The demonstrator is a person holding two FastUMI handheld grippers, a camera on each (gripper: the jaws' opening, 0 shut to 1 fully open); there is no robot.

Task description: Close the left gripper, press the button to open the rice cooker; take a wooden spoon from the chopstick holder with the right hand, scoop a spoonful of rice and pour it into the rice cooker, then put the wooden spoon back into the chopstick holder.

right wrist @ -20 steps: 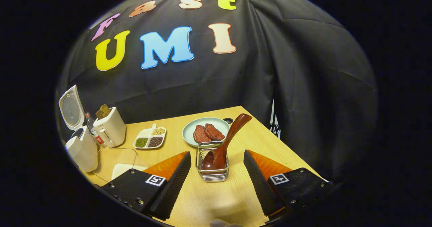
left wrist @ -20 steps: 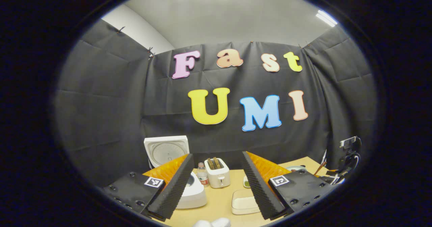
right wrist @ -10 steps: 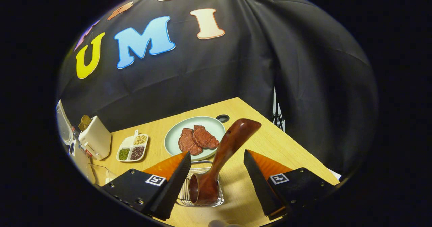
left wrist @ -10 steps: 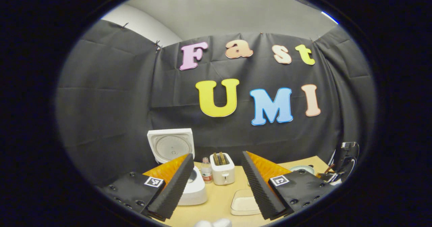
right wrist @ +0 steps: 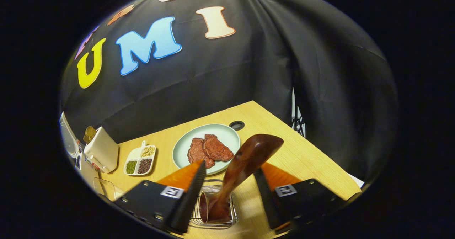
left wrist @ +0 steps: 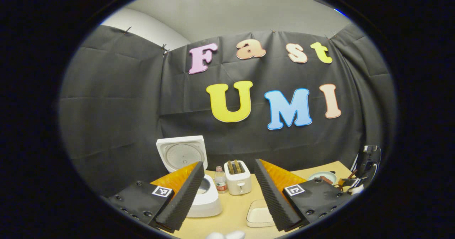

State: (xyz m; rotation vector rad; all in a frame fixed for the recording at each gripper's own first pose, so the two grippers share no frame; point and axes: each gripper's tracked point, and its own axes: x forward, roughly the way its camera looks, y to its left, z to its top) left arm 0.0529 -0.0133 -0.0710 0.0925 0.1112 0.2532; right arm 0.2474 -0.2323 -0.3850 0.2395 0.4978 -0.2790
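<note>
Right gripper (right wrist: 227,196) fingers narrowed around wooden spoon (right wrist: 245,162), handle up-right.

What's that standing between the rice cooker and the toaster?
In the left gripper view, a small plastic bottle stands on the table between the open rice cooker and the toaster, close beside the toaster.

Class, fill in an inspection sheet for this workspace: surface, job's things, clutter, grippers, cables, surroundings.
Surface: wooden table.
Job's things: rice cooker, lid up; wooden spoon leaning in wire chopstick holder; rice container.
Clutter: toaster, bottle, plate of meat, divided dish.
Grippers: left gripper open; right gripper open, fingers either side of the spoon.
Cables: nothing seen.
Surroundings: black cloth wall.
</note>
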